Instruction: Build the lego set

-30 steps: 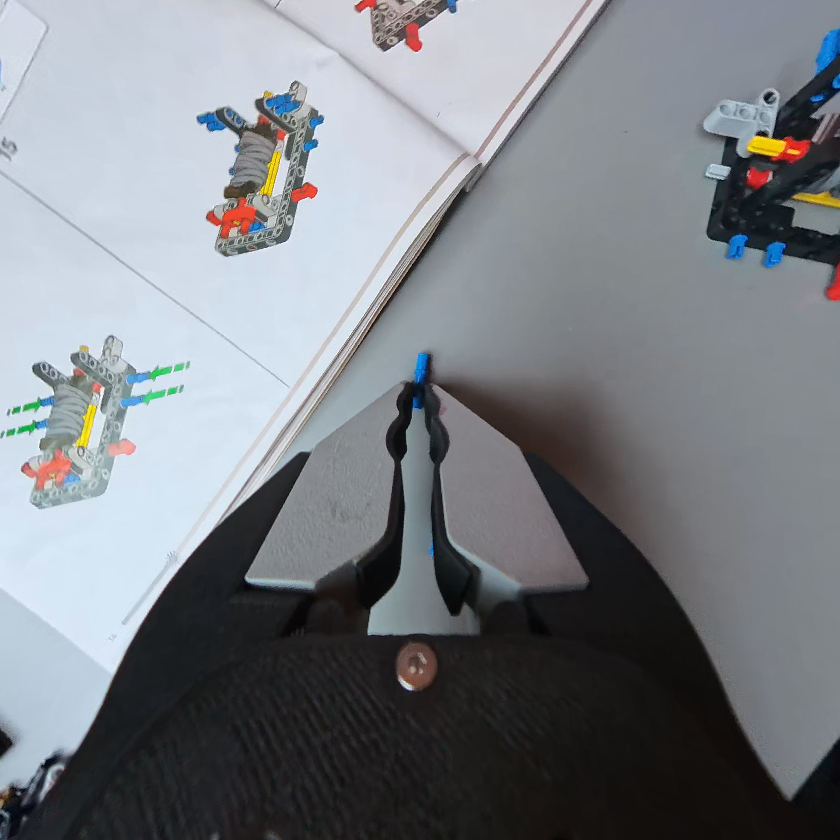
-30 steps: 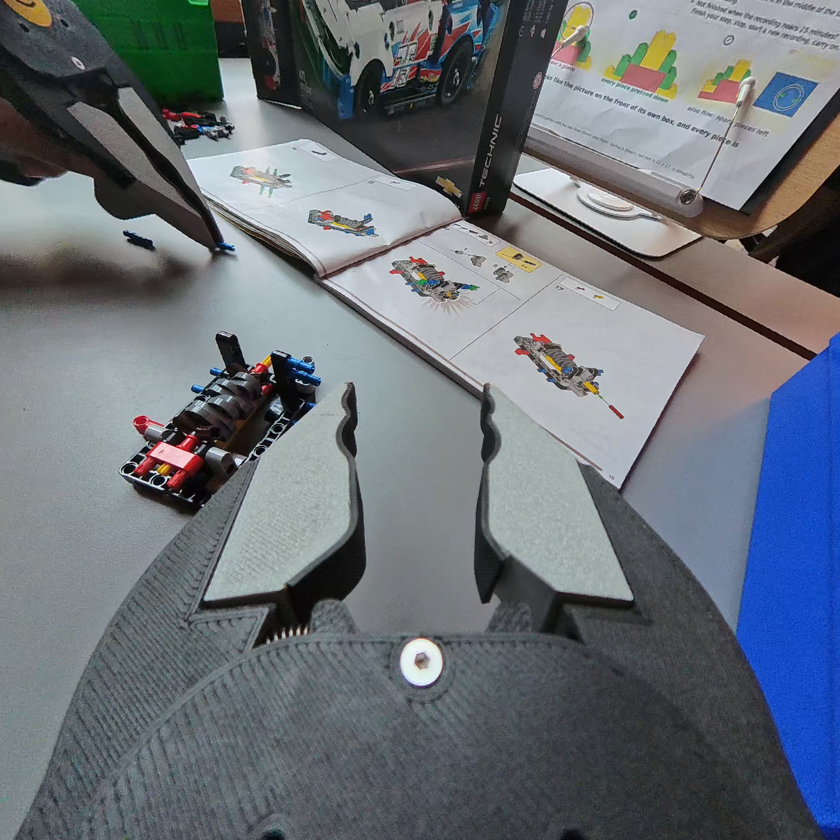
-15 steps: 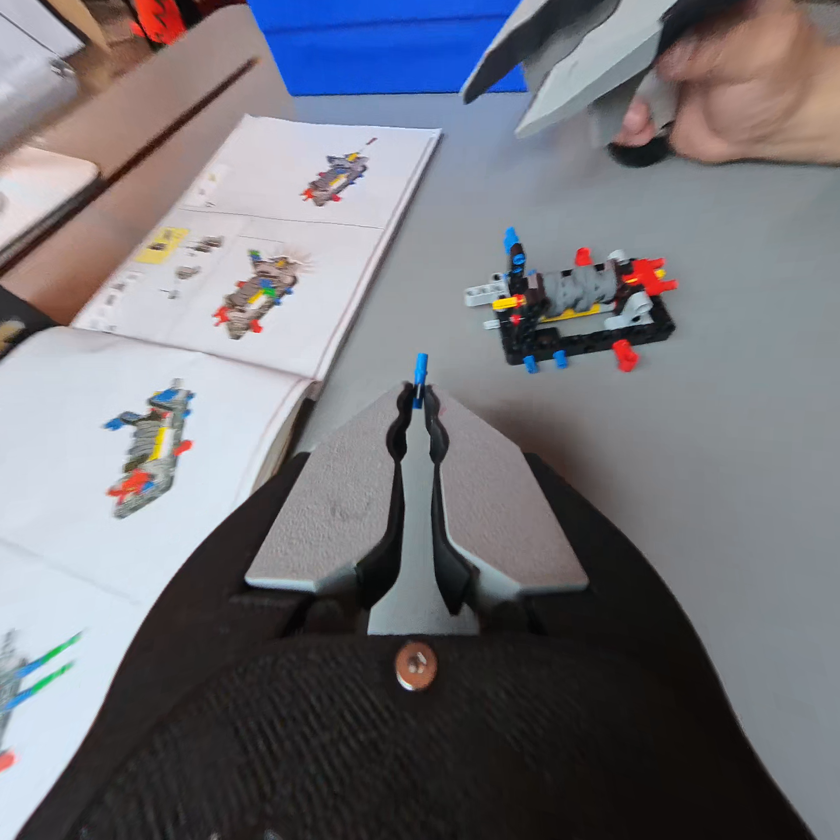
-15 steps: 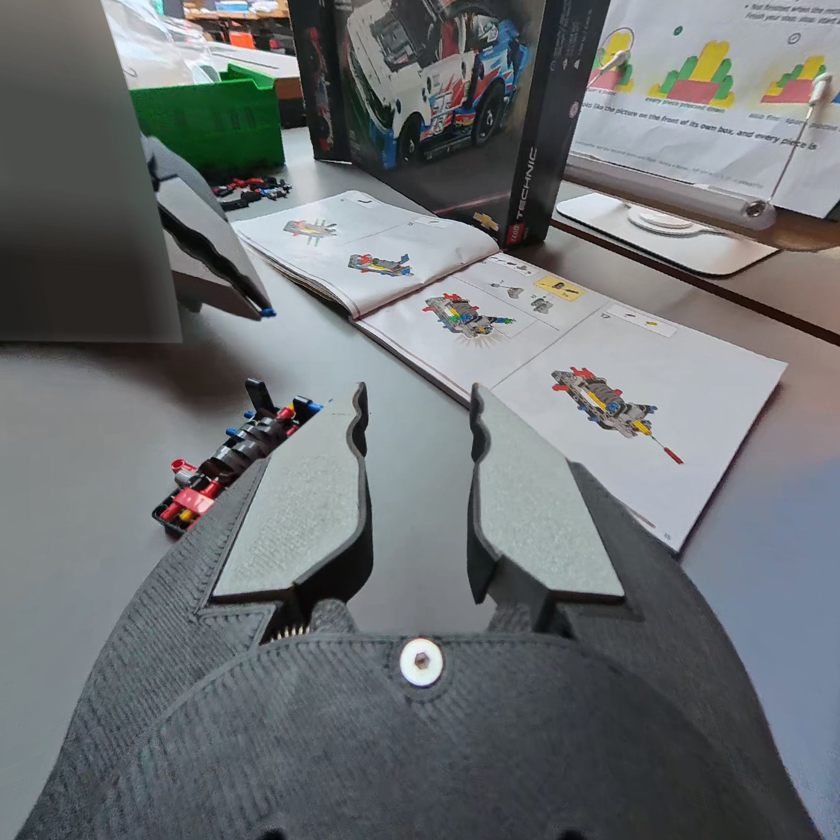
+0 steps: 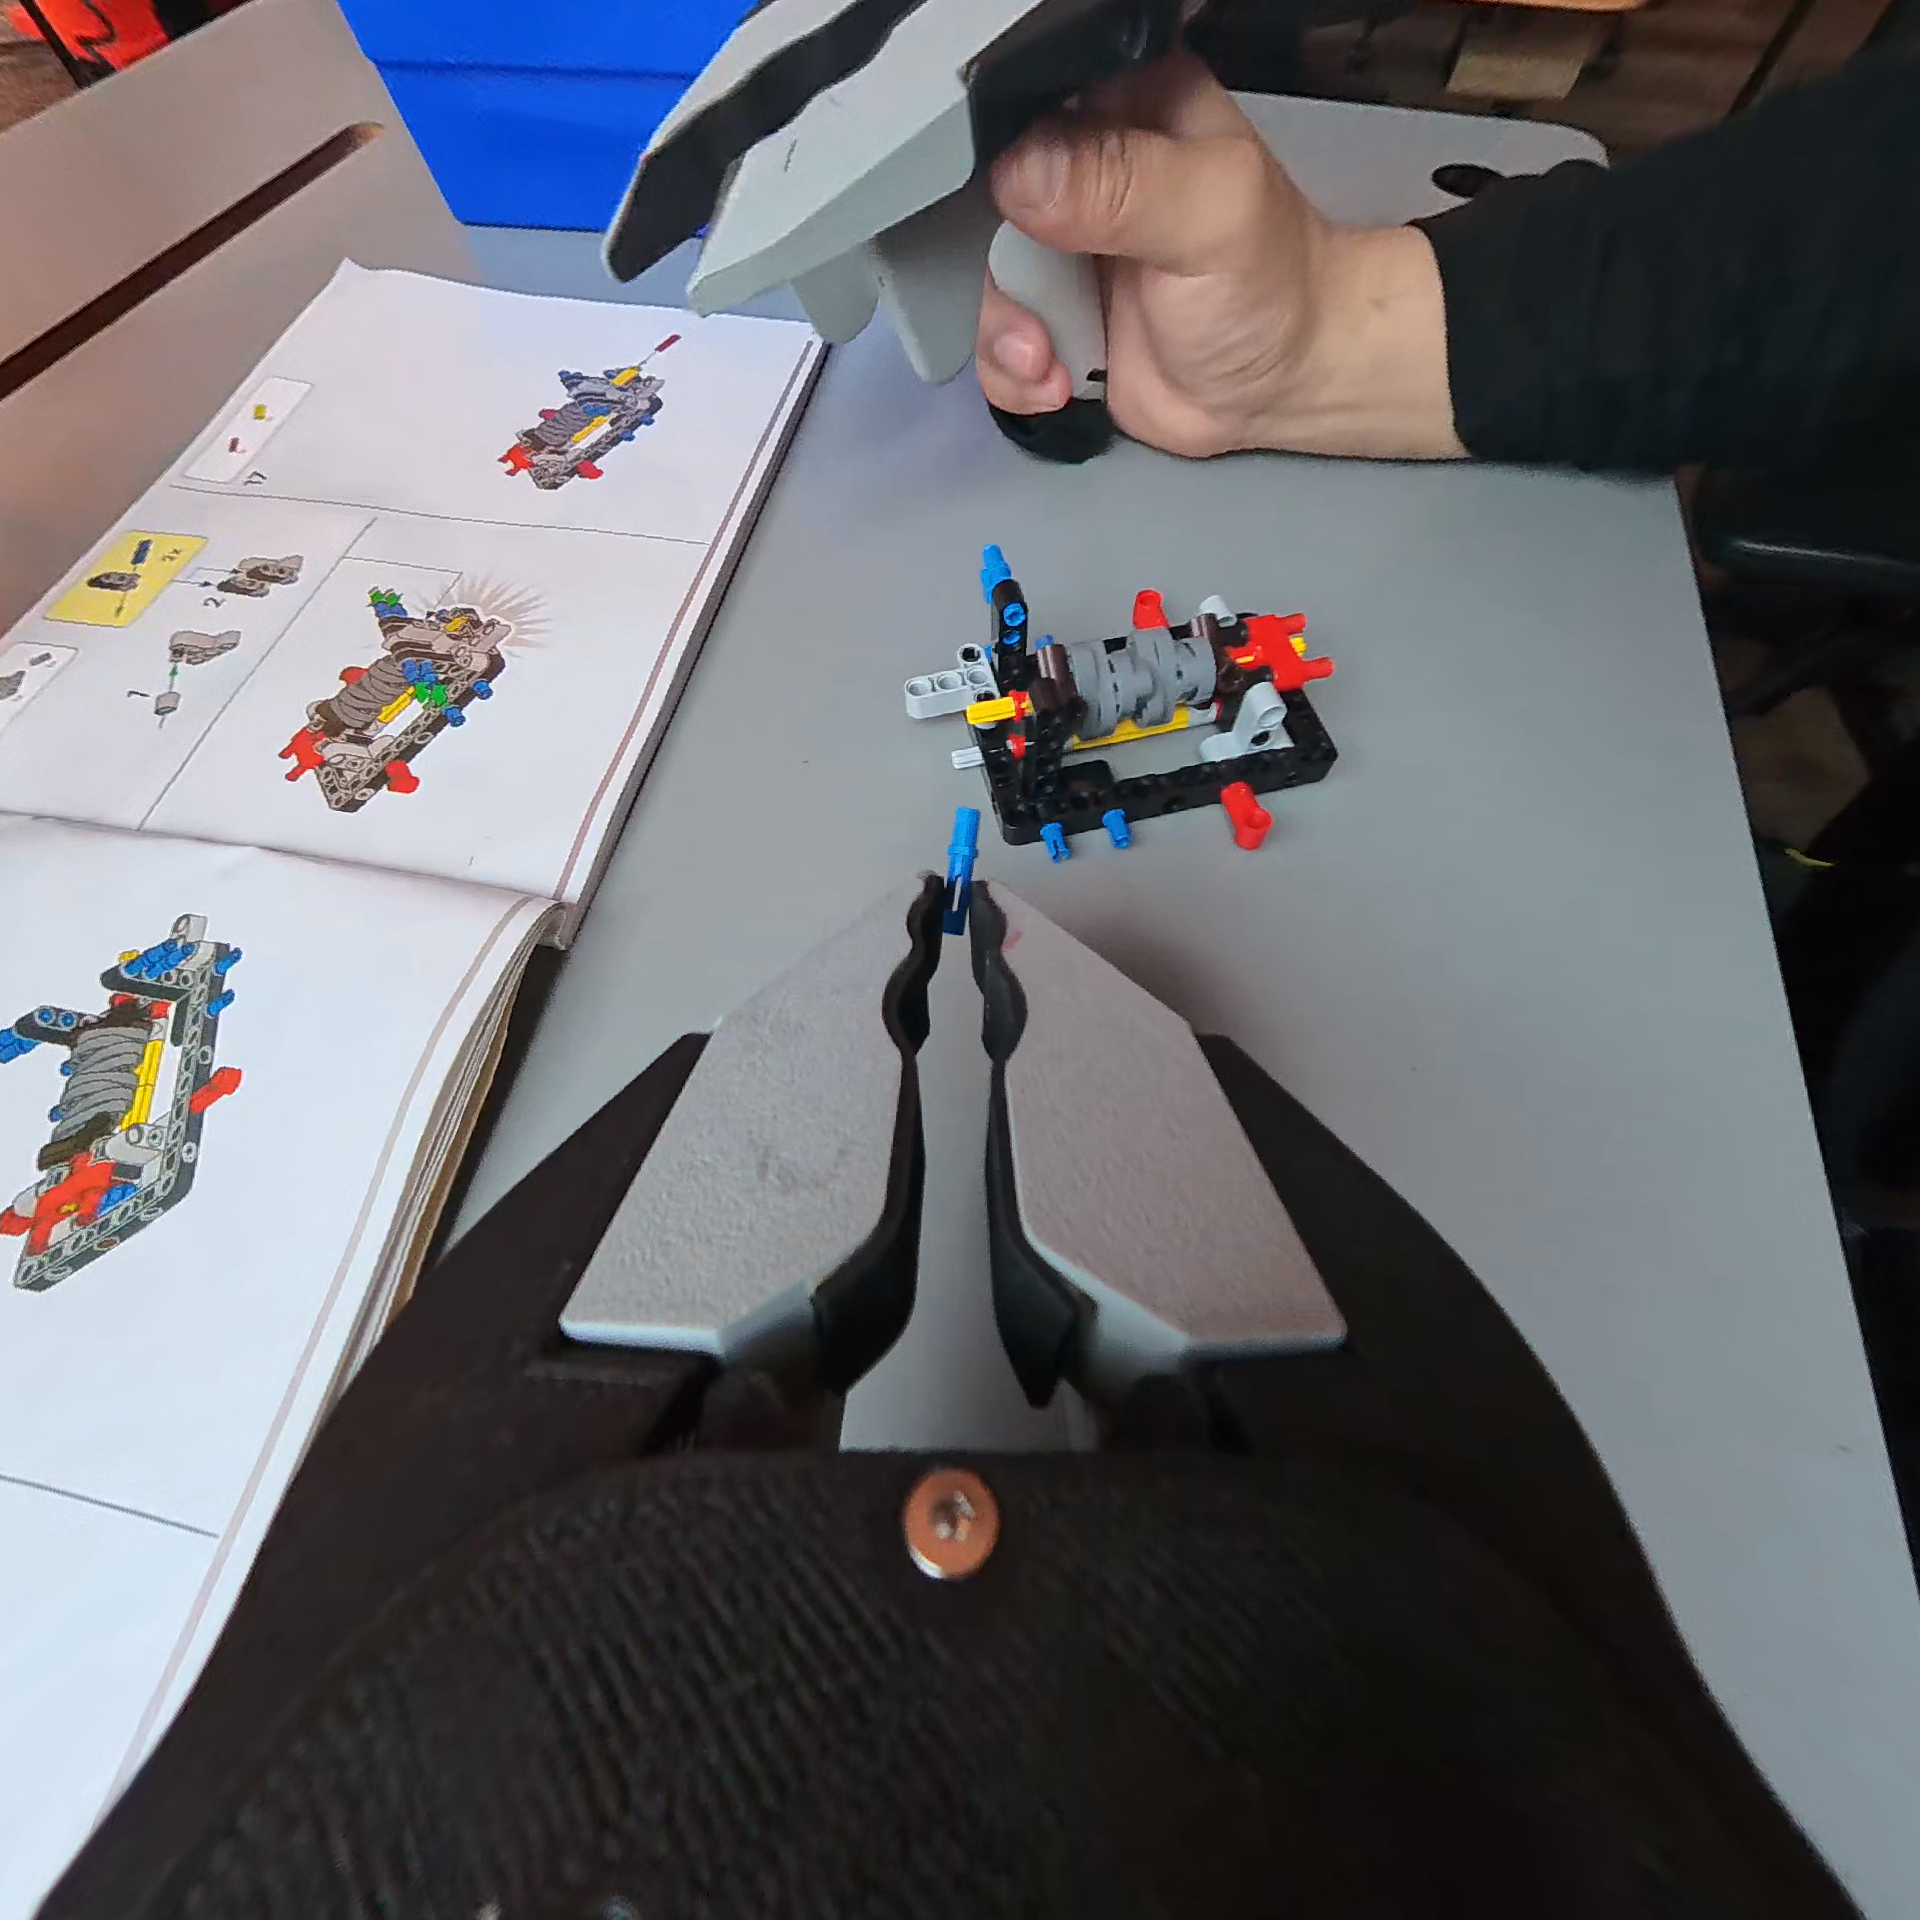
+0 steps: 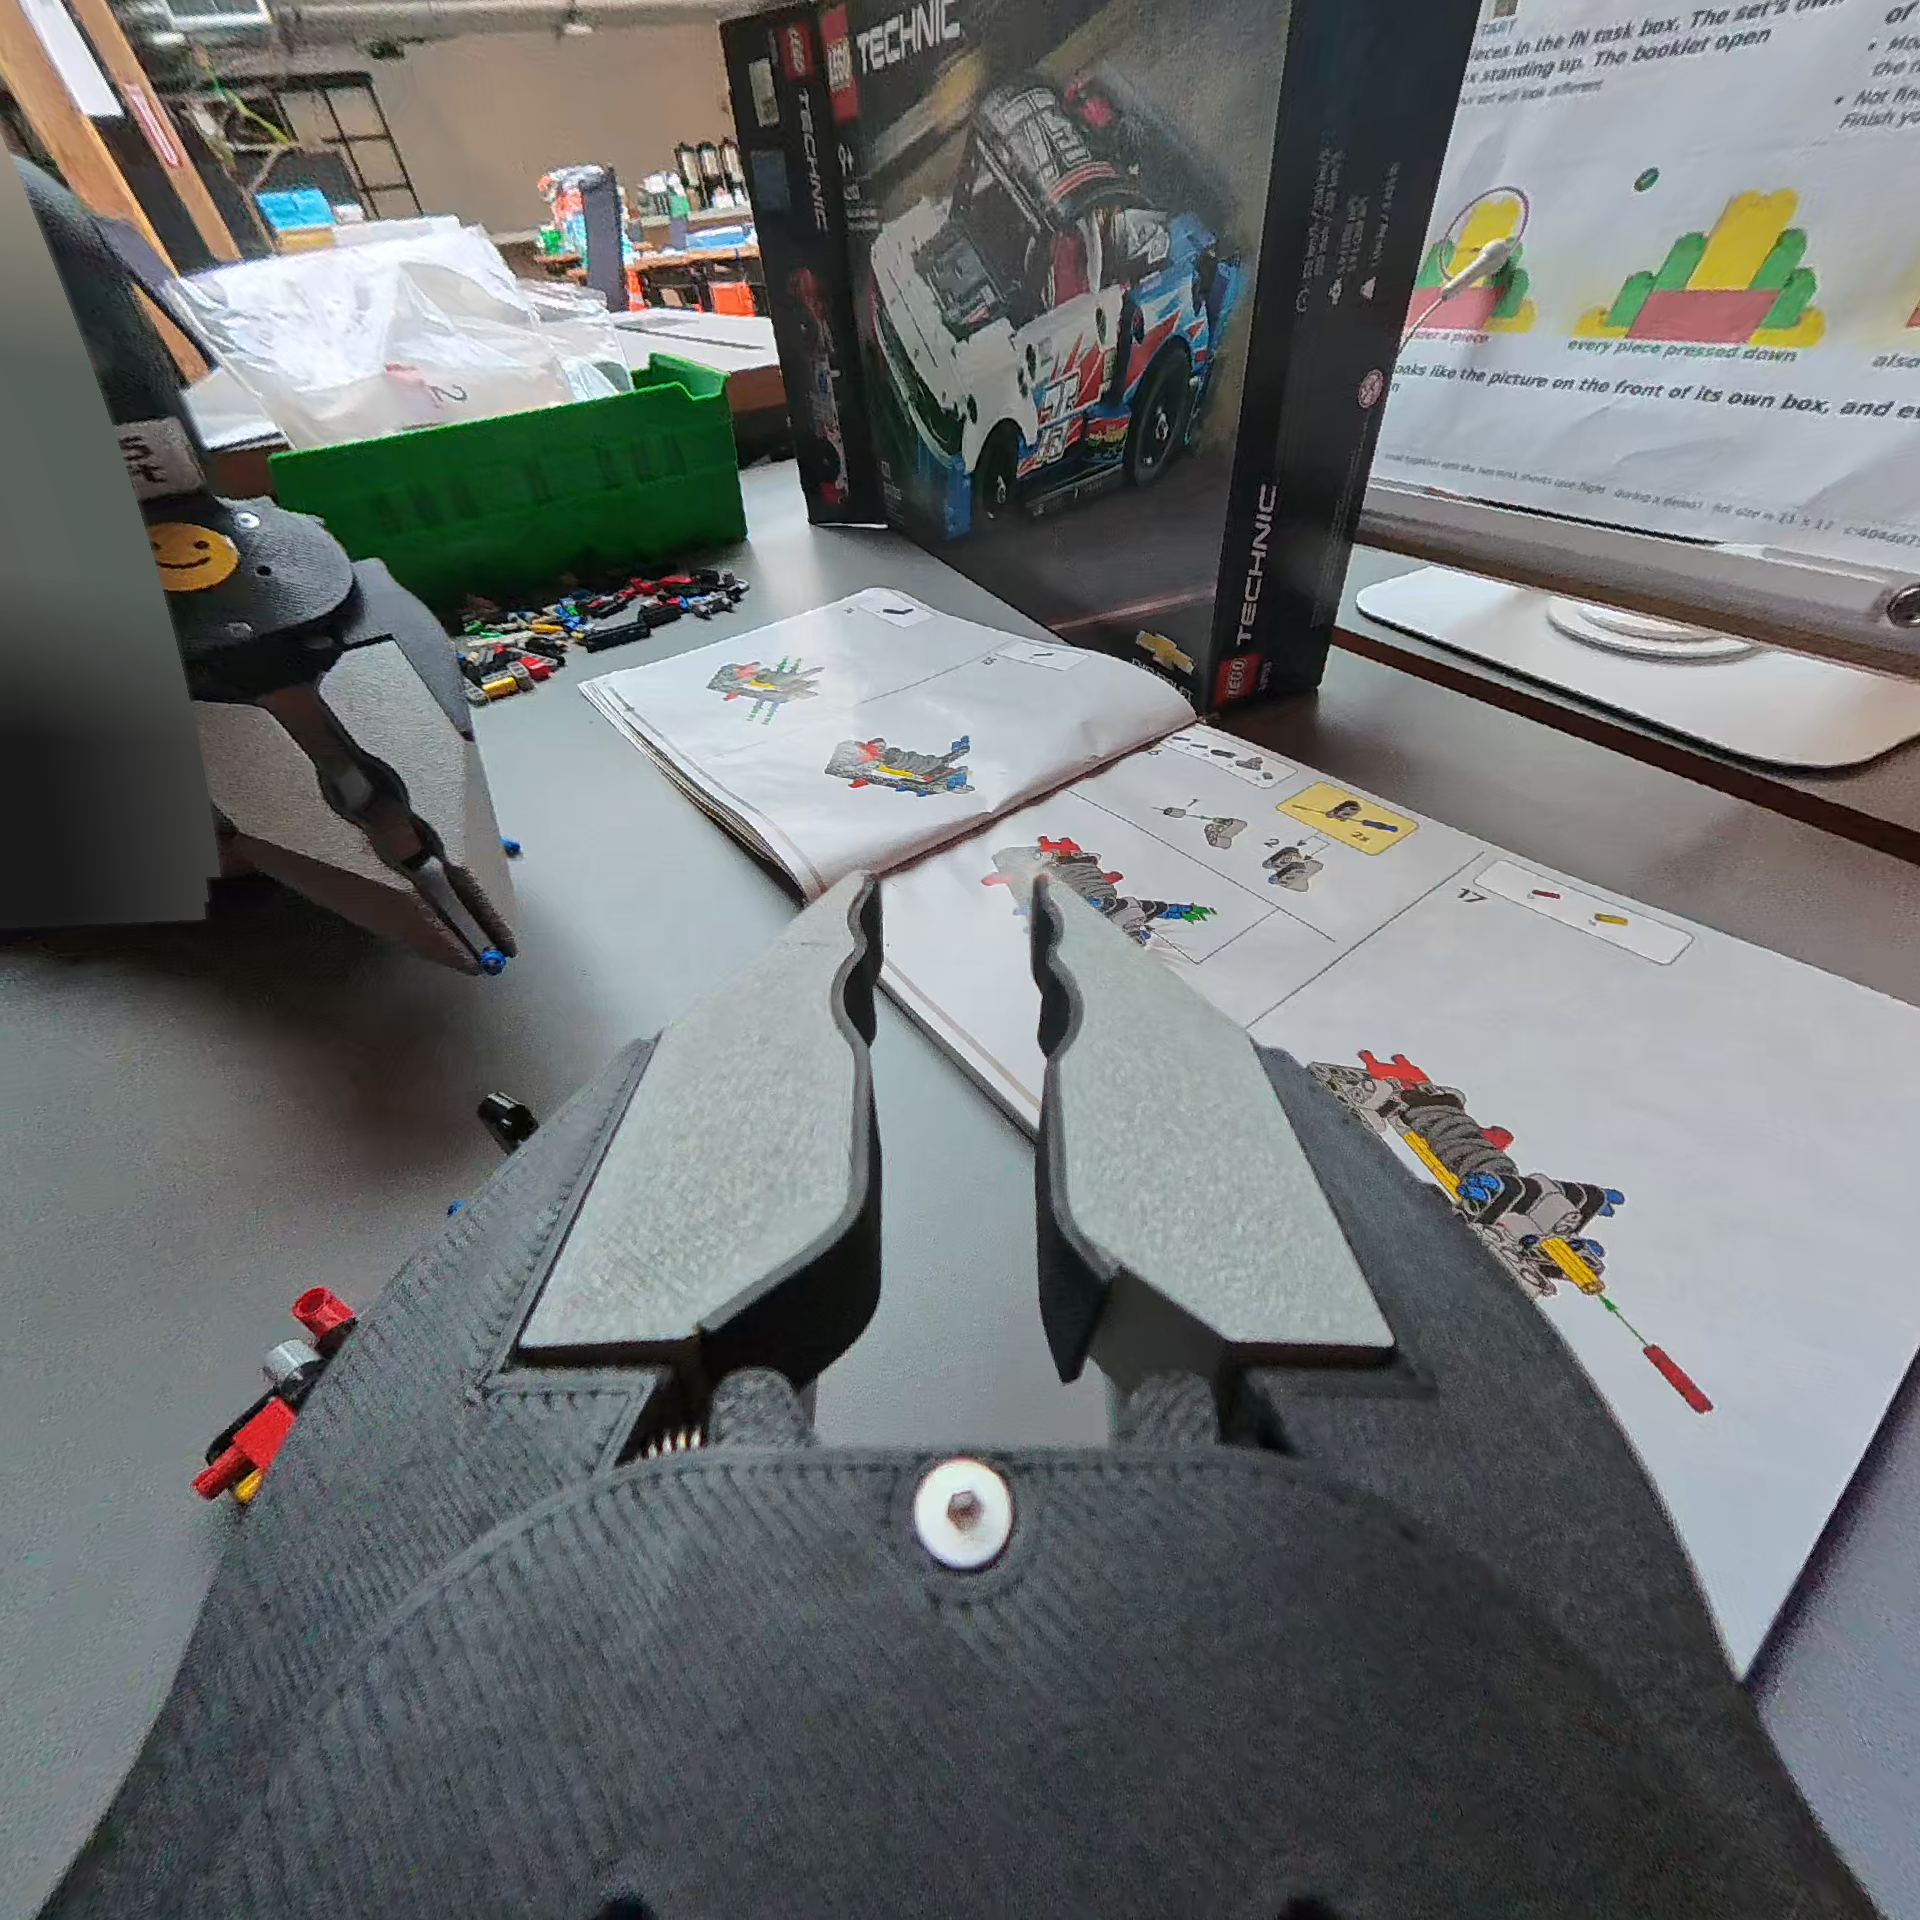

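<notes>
Open instruction booklet [image 5: 436, 665], far left on grey table [image 5: 1455, 1039]. Left claw [image 5: 958, 902], pressed together, pinching a blue pin [image 5: 961, 852] just short of the part-built frame [image 5: 1132, 717], apparently above the table. Right claw [image 6: 956, 904]: spread, empty, raised over the booklet beyond the frame.

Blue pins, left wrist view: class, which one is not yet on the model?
The blue pin pinched in the left gripper; the others sit plugged into the black frame.
</notes>
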Tool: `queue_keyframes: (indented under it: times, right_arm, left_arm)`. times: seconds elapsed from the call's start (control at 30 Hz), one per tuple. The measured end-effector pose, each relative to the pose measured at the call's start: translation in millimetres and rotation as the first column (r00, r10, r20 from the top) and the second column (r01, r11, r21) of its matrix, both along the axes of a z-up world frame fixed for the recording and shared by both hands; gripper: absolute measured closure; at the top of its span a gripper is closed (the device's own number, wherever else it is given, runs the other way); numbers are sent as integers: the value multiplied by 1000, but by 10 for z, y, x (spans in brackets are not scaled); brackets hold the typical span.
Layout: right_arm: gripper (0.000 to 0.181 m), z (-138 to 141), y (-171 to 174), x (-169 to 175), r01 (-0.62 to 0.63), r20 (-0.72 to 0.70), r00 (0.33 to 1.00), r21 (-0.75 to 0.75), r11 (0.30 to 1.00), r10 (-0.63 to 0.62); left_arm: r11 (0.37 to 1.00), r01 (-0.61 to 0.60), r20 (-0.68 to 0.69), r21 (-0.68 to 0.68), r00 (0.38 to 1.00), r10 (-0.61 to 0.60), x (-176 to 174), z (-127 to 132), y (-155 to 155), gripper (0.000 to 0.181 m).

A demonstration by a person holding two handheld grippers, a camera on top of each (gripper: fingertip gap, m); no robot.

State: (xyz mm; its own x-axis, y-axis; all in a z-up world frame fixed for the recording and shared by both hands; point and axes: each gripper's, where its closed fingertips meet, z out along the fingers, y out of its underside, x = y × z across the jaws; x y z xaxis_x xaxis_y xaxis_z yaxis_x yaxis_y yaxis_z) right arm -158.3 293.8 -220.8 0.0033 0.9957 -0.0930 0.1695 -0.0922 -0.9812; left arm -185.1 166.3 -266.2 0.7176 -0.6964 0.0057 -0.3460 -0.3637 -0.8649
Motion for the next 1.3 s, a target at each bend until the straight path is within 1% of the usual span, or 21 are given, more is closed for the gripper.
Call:
queue_keyframes:
  times: [0.07,0.13,0.2,0.3,0.37,0.43,0.5,0.63,0.77,0.93,1.17,1.3]
  right_arm:
    - [162,30,-32,27,-25,-22,999,1,1000,25]
    - [163,20,-53,50,-48,-16,999,-1,999,48]
    - [169,19,-90,62,-79,-18,997,-19,997,79]
    - [168,19,-90,65,-89,-21,996,-41,995,88]
    - [167,17,-92,64,-91,-19,996,-43,995,90]
    - [167,10,-93,60,-89,-15,996,-39,995,88]
    - [166,0,-91,55,-85,-8,996,-36,996,84]
    - [166,-15,-97,42,-97,1,995,-41,994,97]
    - [167,-7,-111,43,-123,-6,992,-62,990,123]
    - [169,7,-137,55,-143,-15,990,-59,988,142]
    - [174,-33,-209,56,-165,29,986,-13,986,165]
    - [177,-81,-226,54,-167,62,984,8,986,167]
  left_arm:
    - [1000,1,19,12,1000,-1,-1,31,19,179]
    - [1000,2,37,19,999,-3,5,57,38,179]
    - [1000,16,35,1,999,-16,36,44,20,179]
    - [999,39,24,18,999,-39,118,86,-35,179]
    - [997,58,-20,57,998,-57,167,116,-72,179]
    - [991,88,-93,104,993,-78,202,98,-97,179]
    - [986,122,-156,116,982,-103,233,30,-118,179]
    - [983,146,-200,115,972,-121,266,-27,-121,179]
    - [981,136,-245,136,964,-99,226,-38,-94,179]
    - [985,117,-237,130,968,-84,186,-50,-55,179]
    - [988,102,-234,116,970,-73,174,-102,1,179]
    - [988,92,-228,125,972,-61,161,-84,23,179]
